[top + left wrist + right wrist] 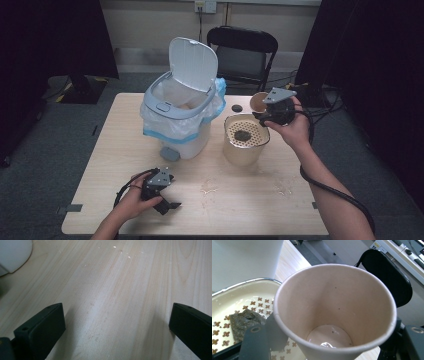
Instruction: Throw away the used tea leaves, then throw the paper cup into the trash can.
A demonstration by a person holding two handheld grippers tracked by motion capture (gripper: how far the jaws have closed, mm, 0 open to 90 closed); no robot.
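Pale wood table [240,200] carries our work: we hold the paper cup [334,312] clamped in the right gripper [265,116], tipped beside the strainer bowl [227,150] where its tea bag [243,135] landed, a little liquid left inside. Our left gripper [167,202] rests apart and empty near the open bin [180,107].

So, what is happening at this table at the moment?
A person works with a gripper in each hand. The right gripper holds a paper cup beside a cream pot, whose perforated strainer carries a dark tea bag. A little liquid lies in the bottom of the cup. The left gripper rests low over the table, jaws wide open, holding nothing. A lined bin stands with its lid up.
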